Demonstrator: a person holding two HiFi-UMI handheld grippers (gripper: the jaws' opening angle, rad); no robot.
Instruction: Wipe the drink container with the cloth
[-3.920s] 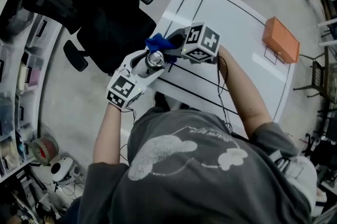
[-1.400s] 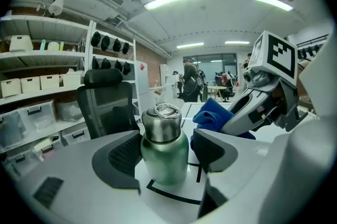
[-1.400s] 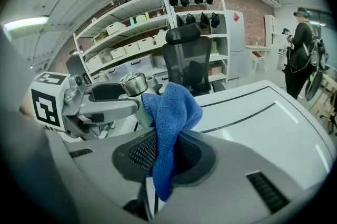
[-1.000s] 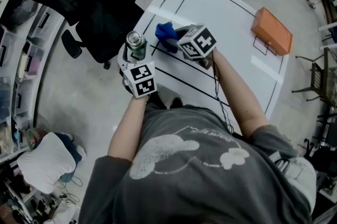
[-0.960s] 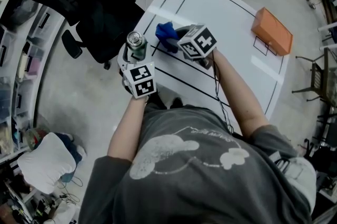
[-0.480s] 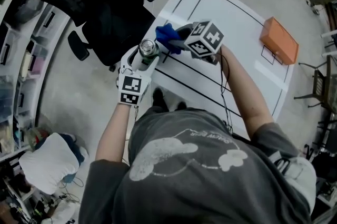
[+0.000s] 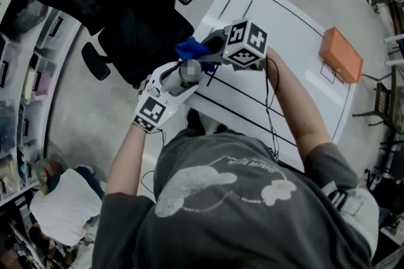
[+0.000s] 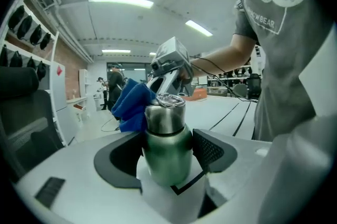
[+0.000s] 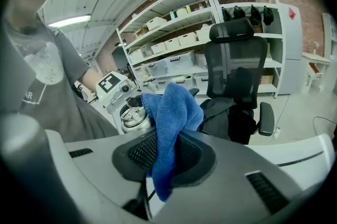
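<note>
Cloth, pinched in the right tool, hung just beside the neck of the drink container, whose green body the left tool clamped.

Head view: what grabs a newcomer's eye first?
A green drink container sits clamped in the left gripper, at the white table's left edge. The right gripper pinches a blue cloth right beside its top. An orange box lies on the table's far right.
</note>
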